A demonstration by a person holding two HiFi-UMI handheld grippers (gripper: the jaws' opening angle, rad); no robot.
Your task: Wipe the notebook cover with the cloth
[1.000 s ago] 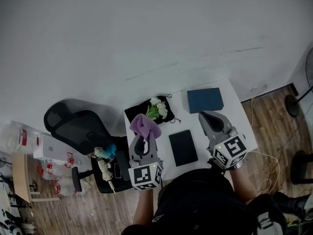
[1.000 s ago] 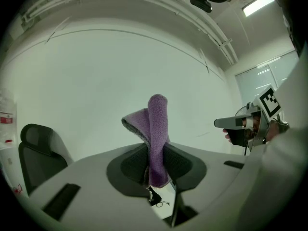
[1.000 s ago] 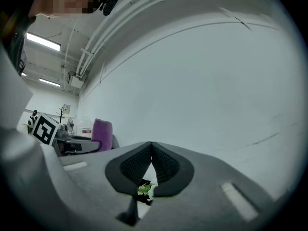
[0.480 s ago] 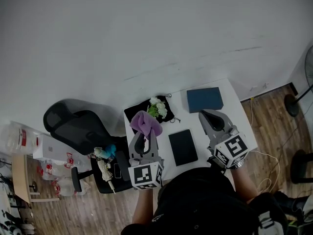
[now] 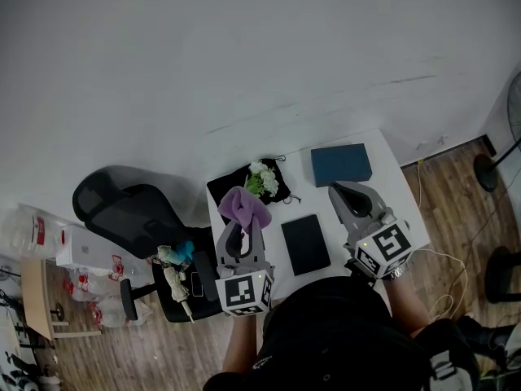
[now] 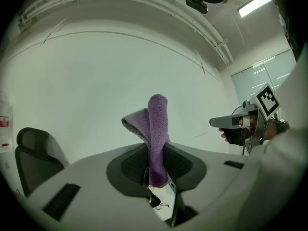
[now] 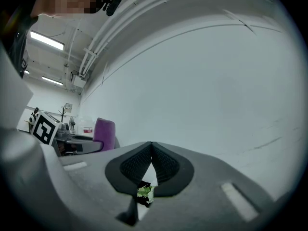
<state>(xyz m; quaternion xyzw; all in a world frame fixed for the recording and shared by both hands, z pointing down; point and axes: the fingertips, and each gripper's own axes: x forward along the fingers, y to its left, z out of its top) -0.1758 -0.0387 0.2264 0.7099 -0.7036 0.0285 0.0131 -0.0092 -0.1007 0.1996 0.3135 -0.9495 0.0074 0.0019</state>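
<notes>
A black notebook [image 5: 305, 244] lies flat in the middle of the small white table [image 5: 399, 187]. My left gripper [image 5: 239, 226] is held up left of it, shut on a purple cloth [image 5: 242, 208] that sticks up from the jaws; the left gripper view shows the cloth [image 6: 155, 134] pinched between the dark pads. My right gripper [image 5: 352, 195] hovers right of the notebook, jaws shut with nothing between them [image 7: 151, 158]. Both grippers are raised above the table, apart from the notebook.
A dark blue box [image 5: 341, 165] sits at the table's back right. White flowers [image 5: 262, 179] lie on a black pouch [image 5: 236, 184] at the back left. A black office chair [image 5: 122, 210] and a cluttered stool [image 5: 175, 275] stand left of the table. A fan base [image 5: 487, 175] is at right.
Nearly nothing has moved; both grippers keep their raised positions, with only a slight drift of the view.
</notes>
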